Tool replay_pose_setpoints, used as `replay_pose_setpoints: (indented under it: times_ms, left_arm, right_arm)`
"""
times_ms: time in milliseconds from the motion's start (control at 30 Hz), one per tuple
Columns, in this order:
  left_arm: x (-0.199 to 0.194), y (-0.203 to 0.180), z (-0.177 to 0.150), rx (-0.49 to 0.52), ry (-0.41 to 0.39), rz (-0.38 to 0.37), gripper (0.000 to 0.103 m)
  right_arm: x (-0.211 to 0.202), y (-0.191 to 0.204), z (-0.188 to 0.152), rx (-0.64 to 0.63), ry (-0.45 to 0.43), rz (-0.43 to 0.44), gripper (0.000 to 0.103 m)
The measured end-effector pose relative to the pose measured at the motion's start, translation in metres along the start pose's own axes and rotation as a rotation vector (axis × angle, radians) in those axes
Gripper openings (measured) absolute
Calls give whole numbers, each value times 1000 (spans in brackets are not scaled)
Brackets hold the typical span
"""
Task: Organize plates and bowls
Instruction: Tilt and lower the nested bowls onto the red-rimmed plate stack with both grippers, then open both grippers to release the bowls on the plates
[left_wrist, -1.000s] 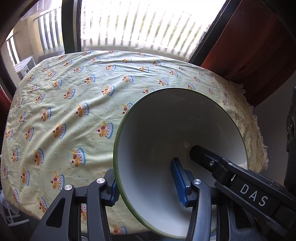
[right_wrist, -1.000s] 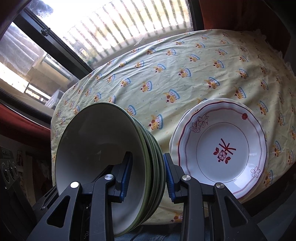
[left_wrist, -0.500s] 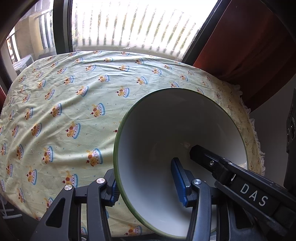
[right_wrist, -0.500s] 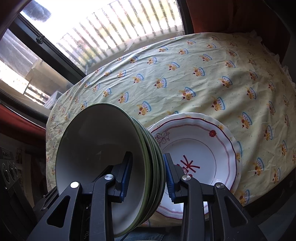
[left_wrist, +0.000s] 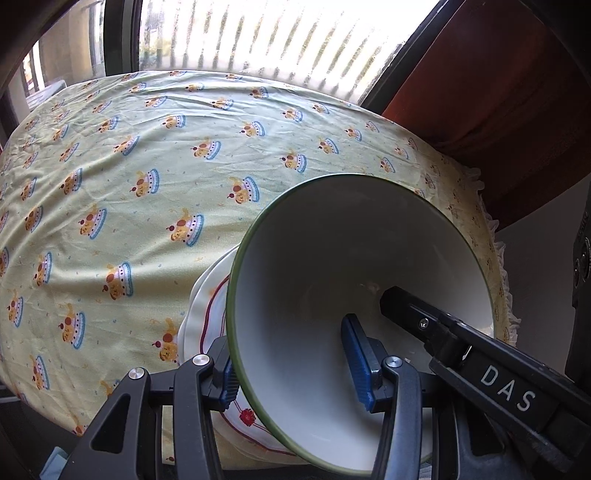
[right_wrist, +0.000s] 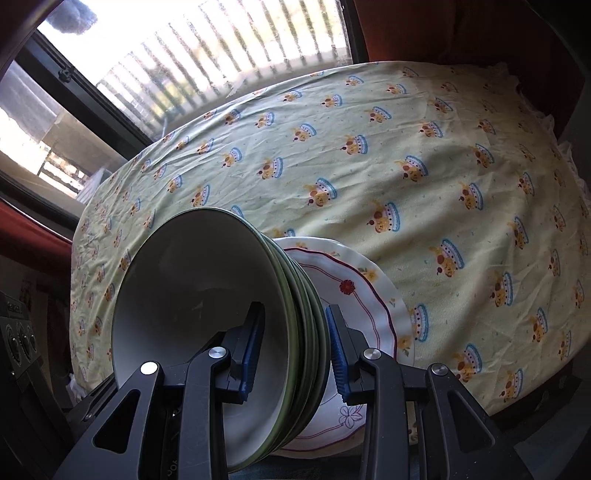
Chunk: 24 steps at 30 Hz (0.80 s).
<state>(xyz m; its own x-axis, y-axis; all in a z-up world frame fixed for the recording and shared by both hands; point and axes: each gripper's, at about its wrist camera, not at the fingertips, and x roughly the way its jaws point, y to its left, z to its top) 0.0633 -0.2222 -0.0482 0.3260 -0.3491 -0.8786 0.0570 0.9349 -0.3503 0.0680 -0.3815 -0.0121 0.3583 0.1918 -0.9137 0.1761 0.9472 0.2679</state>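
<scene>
Since a second ago, your stack of green-rimmed bowls (right_wrist: 221, 314) has travelled across the surface (left_wrist: 147, 166) toward the red-trimmed plates (right_wrist: 354, 295): in the right wrist view those plates stood clear to the right of the stack, and now they sit partly hidden behind it; in the left wrist view they were not in the picture, and now their edge (left_wrist: 207, 306) shows past the bowl rim. Grip unchanged in both views. Your left claw (left_wrist: 295, 365) is closed on the near wall of the stack, one blue ribbed pad outside the rim, the other inside the top bowl (left_wrist: 351, 277). Your right claw (right_wrist: 291, 347) clamps the opposite wall, one pad inside, one against the stacked rims outside; its black finger marked DAS (left_wrist: 480, 365) reaches into the bowl in the left view. Bowls: glazed ceramic, smooth off-white inside, thin dark green rim, deep round form, nested and held tilted above the surface. Plates: glossy white, scalloped edge, red line and small flower motifs, stacked flat near the front edge. Cloth on the surface: pale yellow-green fabric, creased, printed with repeated small cake figures, frilled white hem (right_wrist: 576, 173). Behind: window with bright vertical slats (left_wrist: 277, 44), dark frame, red curtain (left_wrist: 498, 92).
</scene>
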Motion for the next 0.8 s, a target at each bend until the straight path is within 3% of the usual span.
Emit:
replay_pose_setpoints:
  times_ms: [167, 433, 800]
  left_arm:
    - [15, -4, -9, -42, 39, -13, 48]
    - [15, -8, -9, -59, 24, 16, 48]
    - [17, -27, -17, 36, 23, 109, 47]
  right_arm:
    - [9, -14, -1, -19, 42, -30, 36]
    - [16, -17, 1, -72, 59, -32, 36]
    - [24, -30, -5, -35, 78, 22, 37]
